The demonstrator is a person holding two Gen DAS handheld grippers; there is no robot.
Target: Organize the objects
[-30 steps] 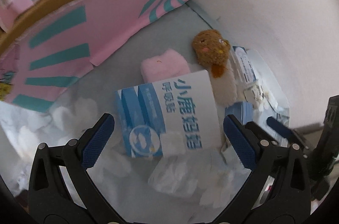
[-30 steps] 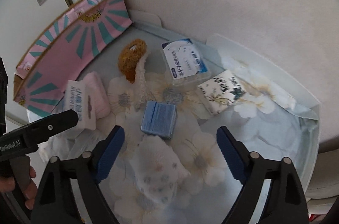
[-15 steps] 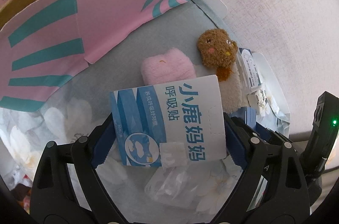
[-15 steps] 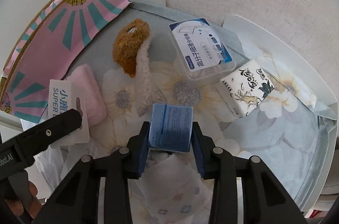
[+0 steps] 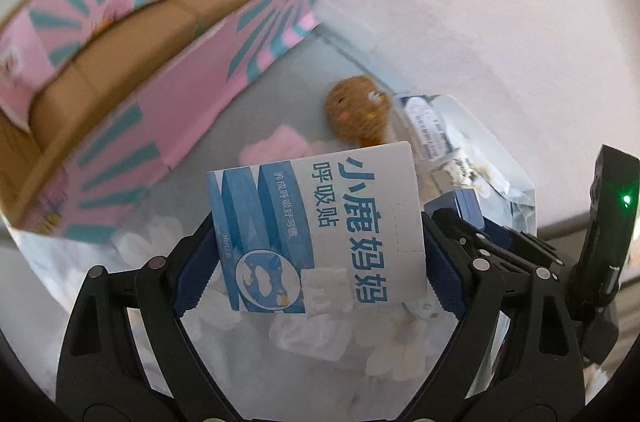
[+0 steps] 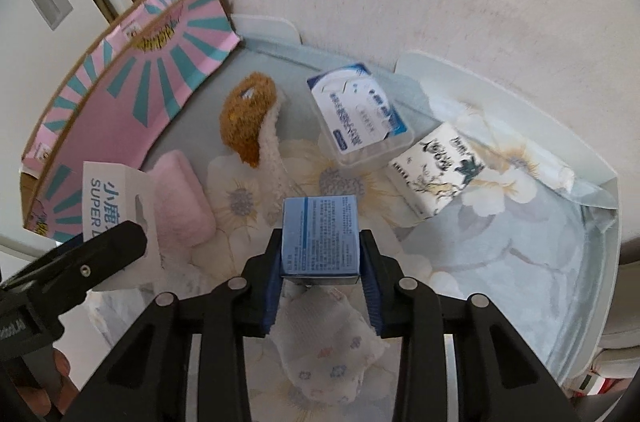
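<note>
My left gripper [image 5: 316, 254] is shut on a blue and white flat box [image 5: 316, 234] with Chinese print and holds it above the floral cloth. That box also shows at the left of the right wrist view [image 6: 108, 198]. My right gripper [image 6: 320, 262] is shut on a small blue box [image 6: 320, 234], lifted just above the cloth. The small blue box shows beside the flat box in the left wrist view [image 5: 464, 206]. An open pink and teal cardboard box [image 5: 120, 70] stands at the left, its inside bare brown card.
On the cloth lie a brown plush toy [image 6: 248, 114], a pink fluffy pad [image 6: 180, 198], a clear-lidded white and blue case [image 6: 360, 110], a printed tissue pack [image 6: 436, 162] and a small patterned cloth [image 6: 328, 342]. A white wall stands behind.
Both grippers have lifted with their boxes. The left one has pulled back and tilted, so the inside of the pink box now shows. A second ago both grippers were open.
</note>
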